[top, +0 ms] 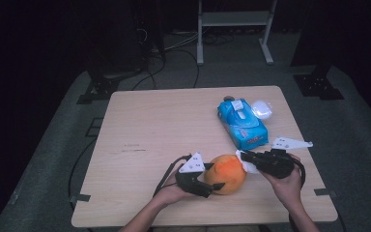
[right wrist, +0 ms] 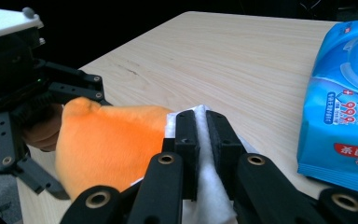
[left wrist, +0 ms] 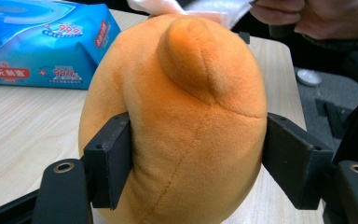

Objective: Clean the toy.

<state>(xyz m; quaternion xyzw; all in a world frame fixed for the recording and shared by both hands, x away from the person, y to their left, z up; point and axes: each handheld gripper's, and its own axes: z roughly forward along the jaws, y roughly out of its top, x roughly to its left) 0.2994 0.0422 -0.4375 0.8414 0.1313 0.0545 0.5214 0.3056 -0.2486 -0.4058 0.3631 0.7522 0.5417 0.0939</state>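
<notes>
**Two grippers at the orange plush toy**

Our left gripper has its jaws either side of the orange plush toy, pads touching its flanks; whether they press we cannot tell. Our right gripper is clamped on a white wipe laid against the toy's top.

We work on a pale wooden table over grey floor, in a dark room with a white metal frame at twelve o'clock. A blue wipes pack lies at one o'clock from the toy, nearby.

The toy sits near the table's front edge, at five o'clock from centre. In the high view its long axis runs roughly eleven to five.
</notes>
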